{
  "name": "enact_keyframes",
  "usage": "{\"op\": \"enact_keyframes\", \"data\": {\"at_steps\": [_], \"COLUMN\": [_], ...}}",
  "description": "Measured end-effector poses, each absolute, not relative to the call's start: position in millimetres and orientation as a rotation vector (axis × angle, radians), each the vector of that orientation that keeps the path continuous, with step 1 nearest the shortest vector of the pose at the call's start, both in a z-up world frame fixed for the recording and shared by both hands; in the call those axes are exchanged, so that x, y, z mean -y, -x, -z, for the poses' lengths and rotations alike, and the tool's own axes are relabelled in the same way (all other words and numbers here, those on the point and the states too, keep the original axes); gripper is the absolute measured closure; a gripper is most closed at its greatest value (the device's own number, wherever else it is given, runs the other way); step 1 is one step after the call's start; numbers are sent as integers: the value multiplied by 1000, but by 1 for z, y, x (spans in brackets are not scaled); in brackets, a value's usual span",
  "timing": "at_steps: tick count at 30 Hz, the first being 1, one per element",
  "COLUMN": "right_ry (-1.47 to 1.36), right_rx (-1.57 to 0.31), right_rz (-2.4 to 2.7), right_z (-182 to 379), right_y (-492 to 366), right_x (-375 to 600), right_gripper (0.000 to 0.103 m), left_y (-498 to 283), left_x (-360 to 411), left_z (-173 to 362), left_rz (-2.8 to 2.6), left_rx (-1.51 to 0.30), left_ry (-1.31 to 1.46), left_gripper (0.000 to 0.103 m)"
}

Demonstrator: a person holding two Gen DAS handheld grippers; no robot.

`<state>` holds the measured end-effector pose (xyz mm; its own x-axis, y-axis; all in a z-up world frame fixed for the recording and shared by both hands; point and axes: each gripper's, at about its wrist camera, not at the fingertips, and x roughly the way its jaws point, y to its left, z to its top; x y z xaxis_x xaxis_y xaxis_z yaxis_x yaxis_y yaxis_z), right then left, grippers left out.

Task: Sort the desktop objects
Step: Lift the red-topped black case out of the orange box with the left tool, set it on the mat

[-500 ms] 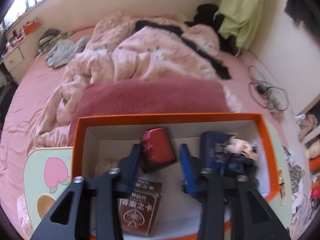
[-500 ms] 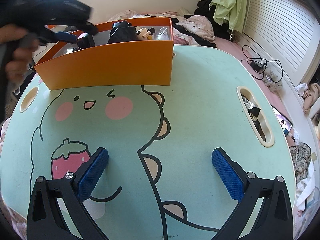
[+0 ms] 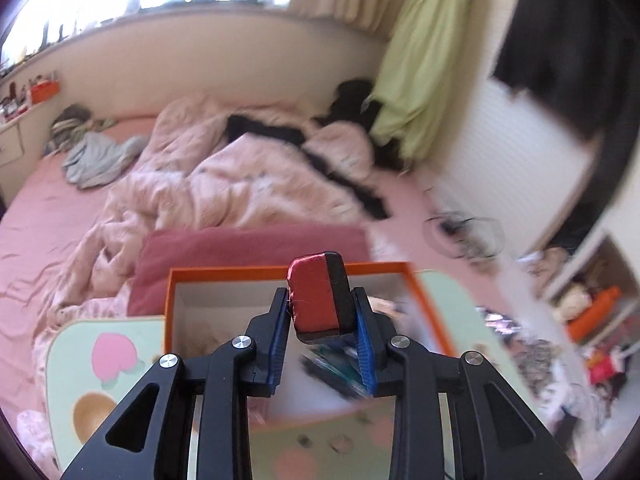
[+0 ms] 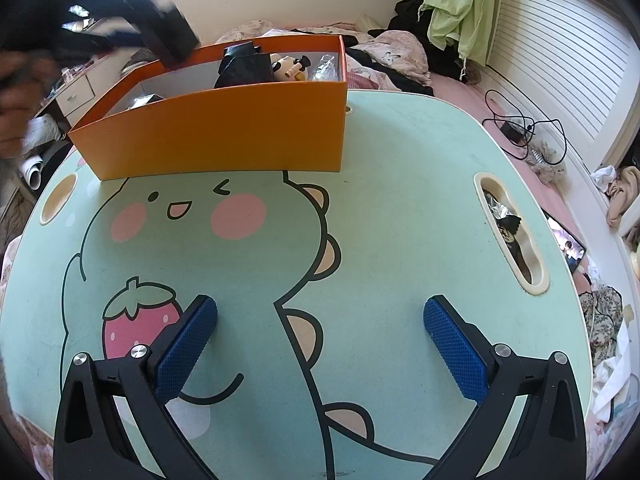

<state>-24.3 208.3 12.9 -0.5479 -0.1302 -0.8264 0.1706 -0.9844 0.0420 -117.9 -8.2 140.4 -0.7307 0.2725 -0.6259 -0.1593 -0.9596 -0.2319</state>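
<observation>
The right gripper (image 4: 320, 336) hangs over a mint-green table top (image 4: 400, 208) printed with a winking cartoon dinosaur, its two blue-padded fingers (image 4: 184, 350) spread wide with nothing between them. Just beside the left-hand finger lies a printed strawberry (image 4: 136, 320). Ahead of the claw, well apart from it, an orange box (image 4: 224, 128) stands on the table; black items and a small panda figure (image 4: 288, 66) show above its rim. Above the box's far left corner hovers the blurred left gripper (image 4: 160, 36). To the right of the claw, a cream-edged slot (image 4: 512, 236) is cut into the table.
</observation>
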Motion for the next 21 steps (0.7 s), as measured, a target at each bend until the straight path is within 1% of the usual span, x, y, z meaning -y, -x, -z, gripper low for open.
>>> {"op": "enact_keyframes", "data": {"at_steps": [3,6,10,12,14,15,16,18,20,21], "right_ry": [-1394,-1394,-1394,-1394,-1394,-1394,-1394,-1394,-1394,-1394], "right_rx": [-64,-64,-64,-65,-65,-65,-65,-65,-65,-66], "right_rz": [2622,2621,2621,2621,2621,2621,2621,2621,2621,2621], "right_z": [-13,-13,-13,-13,-13,-13,-13,-13,-13,-13], "right_y": [24,24,24,24,23,23,23,23,23,22], "right_x": [-209,-209,-210,-210,-210,-210,-210,-210,-210,-210], "right_gripper": [0,0,0,0,0,0,0,0,0,0], "left_y": [82,53,37,35,29,27,24,20,12,8], "left_x": [7,12,16,17,14,12,12,11,8,7], "left_z": [-134,-101,-52,-39,-32,-29,-25,-21,-17,-17], "left_rz": [-2701,-2678,-2675,-2688,-2726,-2746,-2747,-2720,-2723,-2732], "left_rx": [228,251,311,322,290,269,264,268,233,208], "left_ry": [999,1074,1195,1210,1200,1210,1228,1244,1240,1248], "left_gripper": [74,74,74,76,76,75,69,61,58,49]}}
